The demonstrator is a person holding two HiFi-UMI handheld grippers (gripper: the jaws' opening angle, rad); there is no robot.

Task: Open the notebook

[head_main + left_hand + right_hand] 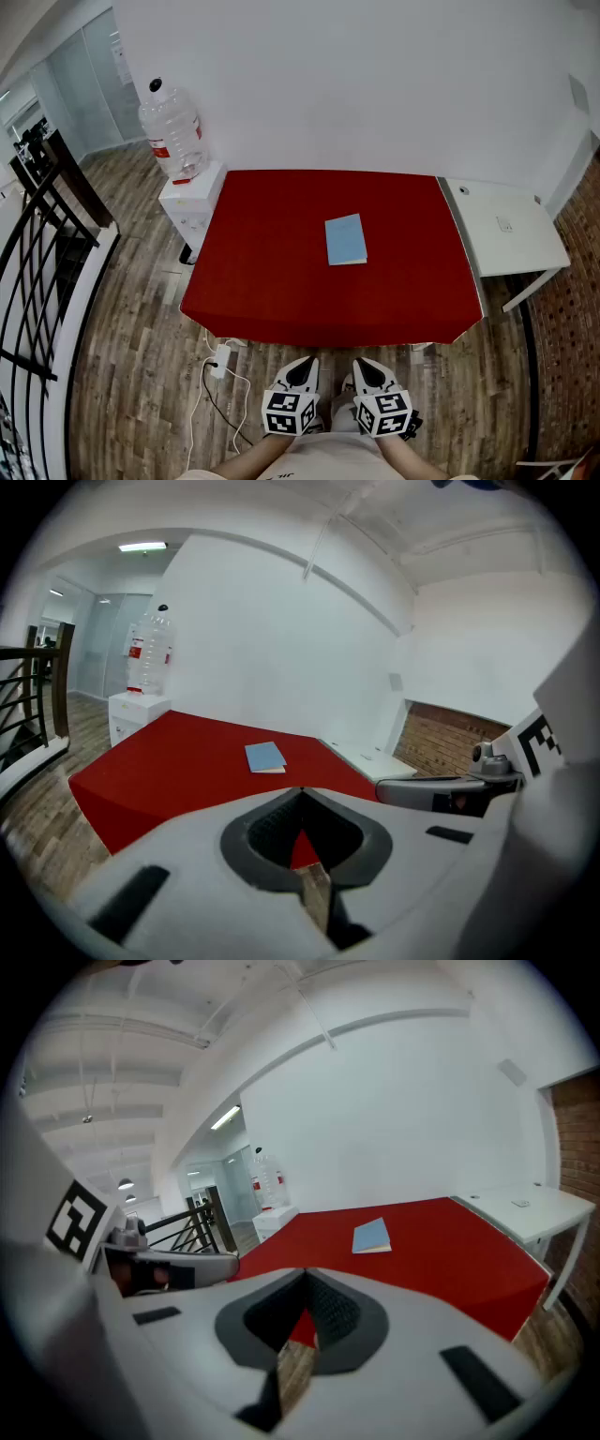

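Both the left gripper (304,364) and the right gripper (364,366) are pinched fully closed on nothing, side by side, just short of the red table (253,272). The blue notebook (345,239) lies closed on it, well ahead of both jaws. Its cover detail is too small to make out, and the person's arms get cut off at the bottom of the head view.

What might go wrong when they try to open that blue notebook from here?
1. The notebook lies flat and closed on the smooth red table with nothing pinning it. A jaw nudging its cover may just slide it.
2. It sits near the table's middle, while the left gripper and right gripper are off the near edge. The long reach could make aim less steady.
3. Both grippers are shut, and catching a thin cover edge may take several tries.
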